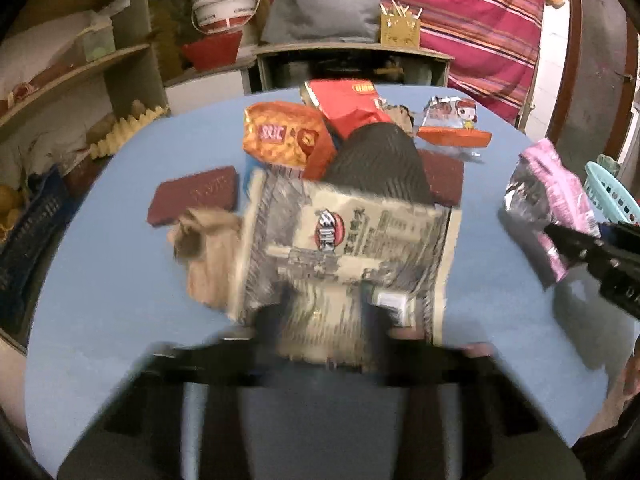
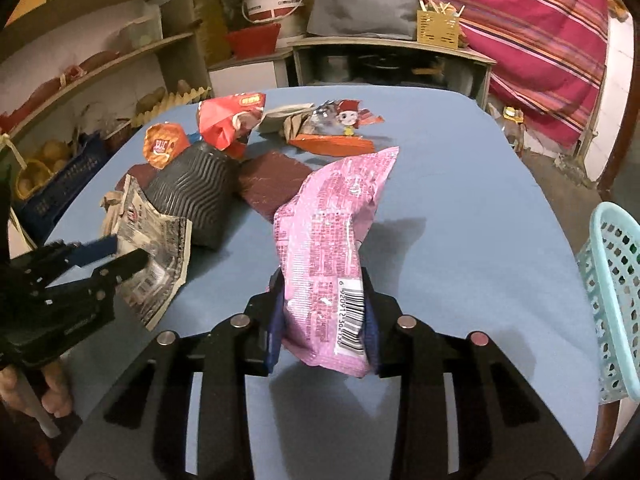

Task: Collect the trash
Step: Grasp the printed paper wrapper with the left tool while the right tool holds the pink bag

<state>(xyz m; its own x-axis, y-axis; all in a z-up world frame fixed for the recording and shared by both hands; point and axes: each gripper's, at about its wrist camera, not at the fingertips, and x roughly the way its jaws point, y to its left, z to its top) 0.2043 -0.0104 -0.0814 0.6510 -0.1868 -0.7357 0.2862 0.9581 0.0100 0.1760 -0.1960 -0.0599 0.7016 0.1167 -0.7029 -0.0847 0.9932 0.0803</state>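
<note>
**Left wrist view: both grippers clamped on wrappers**

Left gripper (image 1: pixel 320 320) is closed on a beige printed snack wrapper with a red round logo (image 1: pixel 348 240); frame is motion-blurred, pads barely readable. Same wrapper shows in the right wrist view (image 2: pixel 156 248), held just above the blue table (image 2: pixel 460 220).

Right gripper (image 2: pixel 324 312) grips a pink crinkled plastic bag with a barcode (image 2: pixel 332 232), pinched at its lower end, standing up from the jaws.

On the table: dark ribbed cup lying tipped (image 2: pixel 200 196), orange wrapper (image 1: pixel 280 136), red wrapper (image 1: pixel 348 106), maroon flat packet (image 1: pixel 194 196). Teal perforated basket (image 2: pixel 612 300) sits off the table's right edge.
</note>
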